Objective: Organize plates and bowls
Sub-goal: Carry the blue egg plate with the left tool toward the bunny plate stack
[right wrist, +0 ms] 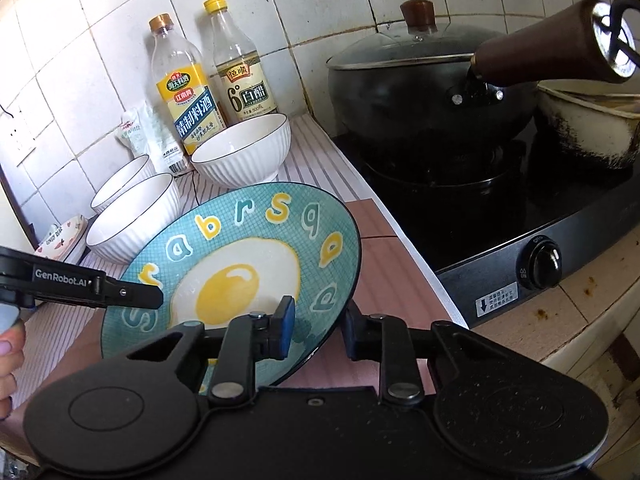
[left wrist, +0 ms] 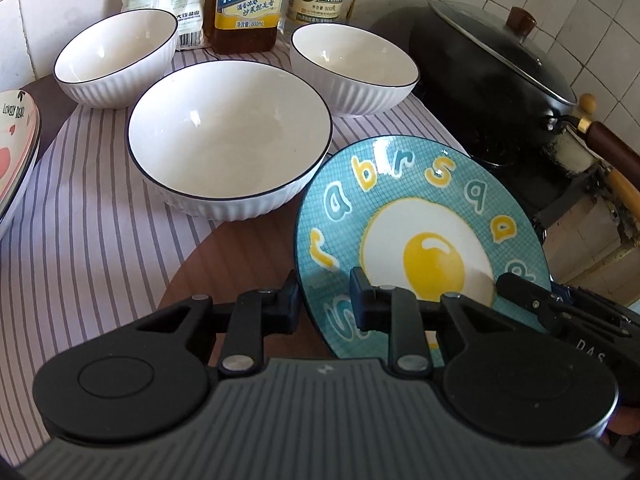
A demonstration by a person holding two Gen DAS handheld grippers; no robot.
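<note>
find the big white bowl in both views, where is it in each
Left wrist view: the big white bowl sits centre, on the striped cloth, between two smaller bowls and left of the egg plate.
Right wrist view: the same bowl is at the left, partly hidden behind the egg plate's far rim.
Shared landmark: the yellow-labelled cooking wine bottle against the tiled wall behind the bowls.

A black wok [right wrist: 424, 100] with a glass lid [right wrist: 404, 46] sits on the dark gas stove [right wrist: 532, 256] at two o'clock. At eleven o'clock, a cooking-wine bottle [right wrist: 182, 88] and a vinegar bottle [right wrist: 240, 68] stand upright by the tiled wall [right wrist: 100, 32], with a salt bag [right wrist: 150, 140] just beside them. A stained white pot [right wrist: 588, 128] stands at three o'clock.
</note>
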